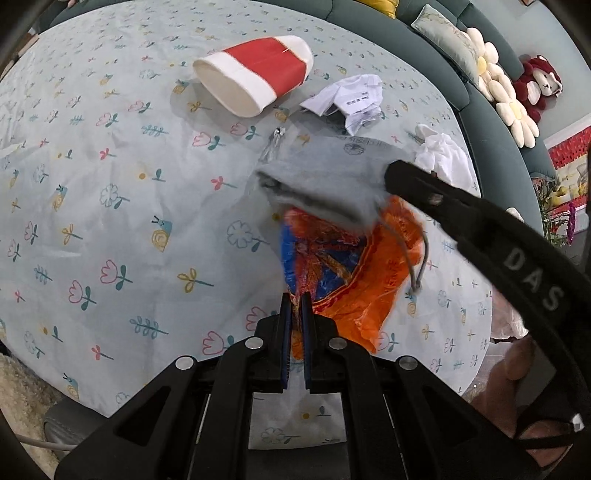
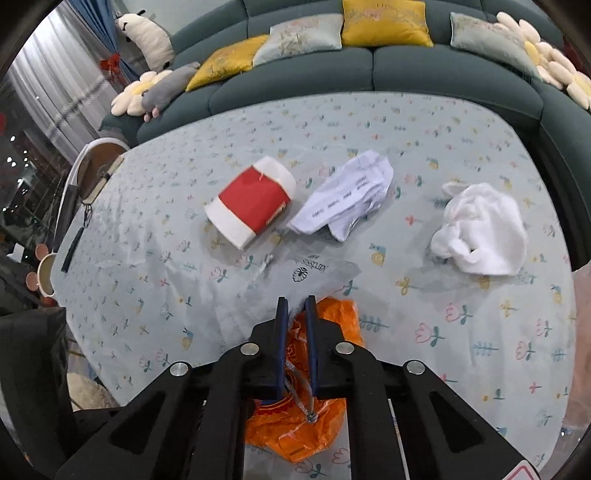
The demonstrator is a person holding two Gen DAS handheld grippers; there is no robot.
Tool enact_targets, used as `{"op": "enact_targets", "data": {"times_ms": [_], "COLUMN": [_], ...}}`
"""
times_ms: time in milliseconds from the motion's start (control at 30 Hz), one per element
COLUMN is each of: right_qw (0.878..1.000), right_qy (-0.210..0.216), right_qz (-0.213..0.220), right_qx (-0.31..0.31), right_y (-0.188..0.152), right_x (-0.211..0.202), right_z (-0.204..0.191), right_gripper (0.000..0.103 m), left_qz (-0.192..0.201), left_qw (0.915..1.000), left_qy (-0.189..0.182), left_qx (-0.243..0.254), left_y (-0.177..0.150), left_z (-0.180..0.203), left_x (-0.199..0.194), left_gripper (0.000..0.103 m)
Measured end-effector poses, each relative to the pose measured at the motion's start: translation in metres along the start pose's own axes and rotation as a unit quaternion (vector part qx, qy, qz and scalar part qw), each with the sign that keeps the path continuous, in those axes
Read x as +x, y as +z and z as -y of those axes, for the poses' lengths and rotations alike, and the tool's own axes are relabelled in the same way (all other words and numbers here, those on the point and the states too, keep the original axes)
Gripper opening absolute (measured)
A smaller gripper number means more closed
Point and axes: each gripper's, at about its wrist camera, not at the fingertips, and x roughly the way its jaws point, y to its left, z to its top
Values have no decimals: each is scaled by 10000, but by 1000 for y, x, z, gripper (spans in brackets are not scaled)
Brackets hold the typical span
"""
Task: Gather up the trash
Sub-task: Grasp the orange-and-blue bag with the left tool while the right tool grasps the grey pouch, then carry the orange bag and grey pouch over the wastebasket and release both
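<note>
Here, on the round table under a pale blue floral tablecloth, the trash lies spread from left to right: a crushed red-and-white paper cup on its side, just beside it a crumpled printed paper, and well to the right a wad of white tissue. In front of the cup and paper, a grey drawstring pouch with a printed logo is lifted at its mouth, and an orange-and-blue plastic wrapper sits directly beneath that opening, partly tucked under the grey cloth. The left gripper has its 2 blue-padded fingers nearly together, clamped on the near edge of the orange wrapper. The right gripper comes in from the right side in the left wrist view and pinches the pouch's rim, its fingers close together on the grey fabric, with the pouch's grey cord hanging down between them over the wrapper. Behind the table runs a dark teal sofa carrying yellow and pale cushions and flower-shaped pillows.
</note>
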Motion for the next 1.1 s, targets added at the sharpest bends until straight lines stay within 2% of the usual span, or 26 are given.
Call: {"op": "enact_targets", "data": {"times_ms": [267,533,867,1100], "right_qw": [9977,9897,9713,9589], "right_qy": [-116,-434,-1020,-1346], "right_qz": [631,1176,1627,1767], "right_qx": [239,690,1406,1767], "right_y": [11,9,-23,-51], "right_x": [-58,-119,-183,-213], "right_z": [29,84,169,218], "right_gripper": [2,2,2,2], "left_qz": [144,281,412,445], "left_qw": [9994,9963,9881,9801], "left_qy": [-26,-122,-239,-377], "left_qx": [304,809,1465,1897], "left_y": [4,1,-4,-11], "left_z": [38,90,165,222], "left_x": [-10,-21,-26,-24], "left_gripper": [4,4,4,4]}}
